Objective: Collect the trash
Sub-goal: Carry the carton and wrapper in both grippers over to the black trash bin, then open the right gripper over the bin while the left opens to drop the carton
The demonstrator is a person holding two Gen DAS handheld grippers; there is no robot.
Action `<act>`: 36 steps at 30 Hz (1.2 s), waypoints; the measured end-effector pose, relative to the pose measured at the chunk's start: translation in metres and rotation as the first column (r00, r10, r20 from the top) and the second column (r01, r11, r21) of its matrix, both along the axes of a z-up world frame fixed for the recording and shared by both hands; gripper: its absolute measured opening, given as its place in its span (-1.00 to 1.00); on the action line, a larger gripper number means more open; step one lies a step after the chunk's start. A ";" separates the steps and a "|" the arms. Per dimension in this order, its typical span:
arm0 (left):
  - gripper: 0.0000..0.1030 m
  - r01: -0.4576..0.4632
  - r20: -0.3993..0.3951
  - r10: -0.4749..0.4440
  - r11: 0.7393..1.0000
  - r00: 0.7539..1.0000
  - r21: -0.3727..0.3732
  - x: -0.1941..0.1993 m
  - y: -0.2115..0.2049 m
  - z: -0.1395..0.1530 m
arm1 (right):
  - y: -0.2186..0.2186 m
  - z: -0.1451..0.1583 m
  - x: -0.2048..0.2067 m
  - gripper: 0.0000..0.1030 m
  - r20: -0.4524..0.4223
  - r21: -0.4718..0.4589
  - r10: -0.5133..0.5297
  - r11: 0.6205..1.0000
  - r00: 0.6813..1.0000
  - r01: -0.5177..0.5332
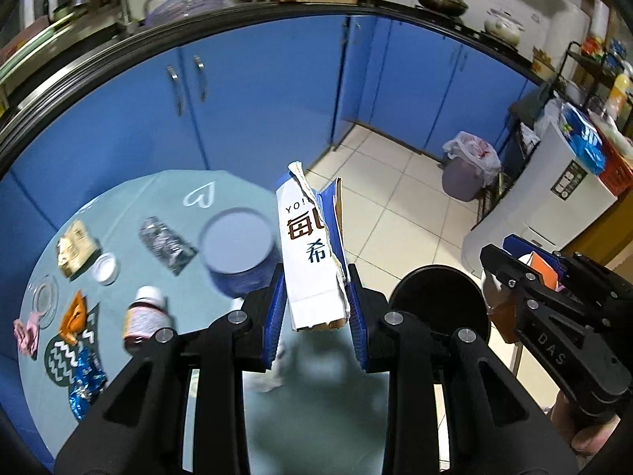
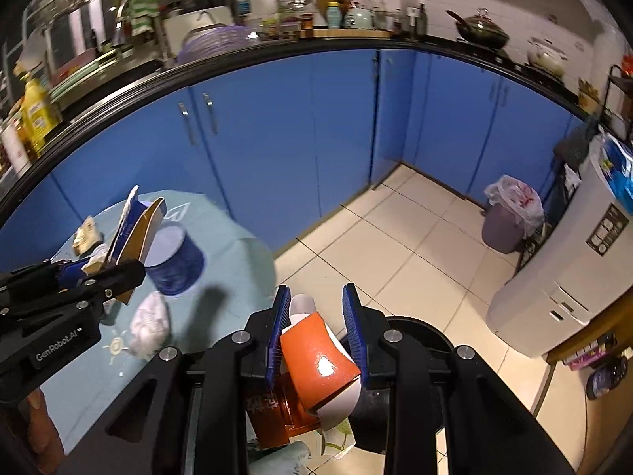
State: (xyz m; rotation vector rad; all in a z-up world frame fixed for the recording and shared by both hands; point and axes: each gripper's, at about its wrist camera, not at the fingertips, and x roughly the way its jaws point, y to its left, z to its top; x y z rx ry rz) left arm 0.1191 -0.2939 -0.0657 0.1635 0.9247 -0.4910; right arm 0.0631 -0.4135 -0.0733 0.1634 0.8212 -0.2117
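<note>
Left hand-held gripper (image 1: 316,308) clamps torn white-and-blue flattened carton (image 1: 312,249), long axis toward 12 o'clock; right hand-held gripper (image 2: 316,336) clamps orange-and-white carton (image 2: 320,364), tilted toward 11 o'clock.

Two grippers (image 1: 316,301) (image 2: 318,324), two cartons (image 1: 312,245) (image 2: 320,360), one tub (image 1: 237,249), one bottle (image 1: 144,316), one bin (image 1: 469,166), four wrappers (image 1: 75,247).

Torn carton (image 1: 312,253): "YO!", partly hidden. Right gripper (image 1: 526,273): "DAS". Left gripper (image 2: 85,273): seemingly "GenRobot.AI".
</note>
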 end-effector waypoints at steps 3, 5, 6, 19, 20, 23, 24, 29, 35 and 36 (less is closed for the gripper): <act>-0.41 0.016 0.000 -0.016 1.000 1.000 0.005 -0.001 -0.014 0.000 | -0.015 -0.004 -0.006 -0.47 0.000 0.007 -0.024 1.000 1.000 0.024; -0.41 0.029 0.002 -0.029 1.000 1.000 0.009 -0.001 -0.024 0.001 | -0.023 -0.005 -0.006 -0.47 -0.002 0.007 -0.039 0.999 0.999 0.039; -0.41 0.033 0.003 -0.033 0.999 0.999 0.011 -0.001 -0.028 0.001 | -0.028 -0.006 -0.006 -0.47 -0.003 0.008 -0.046 0.999 0.999 0.046; -0.41 0.062 0.014 -0.062 0.998 0.998 0.023 -0.001 -0.067 0.006 | -0.060 -0.009 -0.004 0.23 0.011 -0.018 -0.098 0.995 0.995 0.098; -0.42 0.062 0.013 -0.062 0.998 0.998 0.023 -0.001 -0.069 0.006 | -0.062 -0.007 -0.007 0.49 0.031 -0.017 -0.110 0.994 0.993 0.111; -0.42 0.064 0.014 -0.064 0.998 0.998 0.028 -0.002 -0.071 0.005 | -0.067 -0.003 -0.011 0.53 0.056 -0.022 -0.131 0.991 0.990 0.133; -0.41 0.065 0.014 -0.065 0.997 0.998 0.029 -0.003 -0.072 0.006 | -0.069 -0.004 -0.011 0.53 0.052 -0.022 -0.139 0.990 0.989 0.140; -0.42 0.077 0.015 -0.077 0.997 0.997 0.029 -0.006 -0.076 0.007 | -0.076 -0.006 -0.013 0.53 0.042 -0.016 -0.160 0.987 0.986 0.161; -0.42 0.101 0.014 -0.102 0.995 0.995 0.024 -0.010 -0.085 0.009 | -0.082 -0.003 -0.020 0.53 0.043 -0.040 -0.189 0.981 0.981 0.191; -0.42 0.107 0.015 -0.107 0.994 0.994 0.024 -0.011 -0.088 0.010 | -0.084 -0.003 -0.022 0.53 0.043 -0.044 -0.197 0.979 0.979 0.199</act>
